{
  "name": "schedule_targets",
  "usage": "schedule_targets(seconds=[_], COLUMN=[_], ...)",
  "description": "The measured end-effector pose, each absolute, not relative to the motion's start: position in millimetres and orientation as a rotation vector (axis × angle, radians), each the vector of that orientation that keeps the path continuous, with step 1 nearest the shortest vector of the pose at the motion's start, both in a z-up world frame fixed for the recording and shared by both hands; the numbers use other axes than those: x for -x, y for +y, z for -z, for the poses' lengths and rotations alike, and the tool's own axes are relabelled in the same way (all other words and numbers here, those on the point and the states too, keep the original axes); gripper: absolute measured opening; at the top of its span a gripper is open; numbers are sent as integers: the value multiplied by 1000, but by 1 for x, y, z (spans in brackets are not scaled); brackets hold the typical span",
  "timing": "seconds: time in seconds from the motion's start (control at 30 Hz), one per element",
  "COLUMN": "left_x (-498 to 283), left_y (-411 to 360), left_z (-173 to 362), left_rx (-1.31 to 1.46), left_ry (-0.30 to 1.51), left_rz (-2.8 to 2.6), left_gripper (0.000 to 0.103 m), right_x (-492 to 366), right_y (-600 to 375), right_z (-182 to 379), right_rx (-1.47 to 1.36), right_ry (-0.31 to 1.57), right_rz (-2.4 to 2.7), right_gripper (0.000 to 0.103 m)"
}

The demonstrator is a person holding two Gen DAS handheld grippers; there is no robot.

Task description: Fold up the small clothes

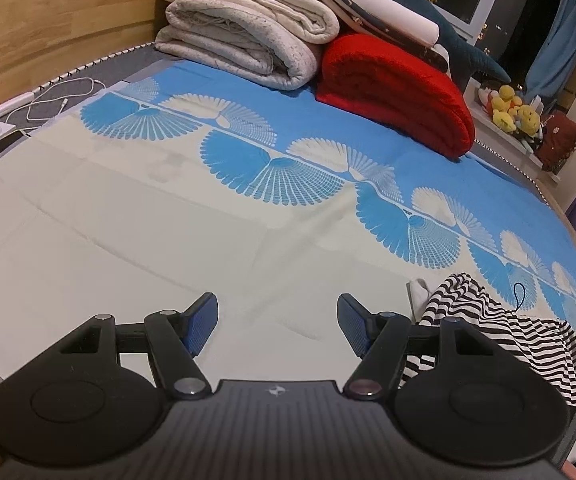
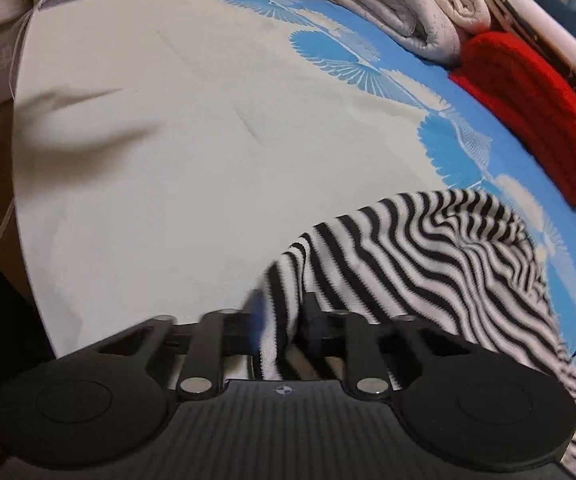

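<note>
Surface: bed [image 1: 135,216] with a cream and blue fan-patterned sheet, wooden headboard [image 1: 47,20] behind.
Garment: black-and-white striped garment [image 2: 428,256] bunched on the near part of the bed, at the line where cream meets blue.
Right tool: right tool [image 2: 283,328] angled down at the bed, fingers drawn close with a fold of the striped cloth pinched between them; the view is motion-blurred.
Left tool: left tool [image 1: 277,324] angled down over bare cream sheet, fingers spread wide, nothing between them; the garment lies just to its right.
Markings: small round emblem on each tool body; no writing readable.
Surroundings: folded pale blankets [image 1: 243,28], red rolled blanket [image 1: 400,92], yellow plush toys [image 1: 512,110], white cable [image 1: 63,96].
</note>
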State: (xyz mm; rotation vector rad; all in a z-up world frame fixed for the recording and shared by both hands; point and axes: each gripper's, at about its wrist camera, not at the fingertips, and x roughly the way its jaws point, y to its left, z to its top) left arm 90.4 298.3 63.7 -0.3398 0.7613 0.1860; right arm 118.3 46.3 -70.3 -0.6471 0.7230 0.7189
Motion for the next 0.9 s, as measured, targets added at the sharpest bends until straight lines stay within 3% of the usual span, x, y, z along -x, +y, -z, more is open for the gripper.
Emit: schedule_targets(seconds=[0.27, 0.6, 0.73, 0.9], left_x=[-92, -93, -100, -117], left_y=[301, 302, 286, 251], left_z=[-60, -50, -52, -52], left_rx=[320, 353, 343, 294], left_ry=[774, 826, 829, 847], left_rz=[-206, -252, -245, -201], left_gripper=[71, 71, 71, 71], right_x=[-81, -79, -94, -114], right_y=[70, 72, 38, -82], right_z=[41, 16, -21, -77], right_rx=[672, 454, 268, -112], right_ry=[548, 577, 557, 474], right_rz=[-763, -720, -683, -493], right_gripper=[3, 2, 2, 2])
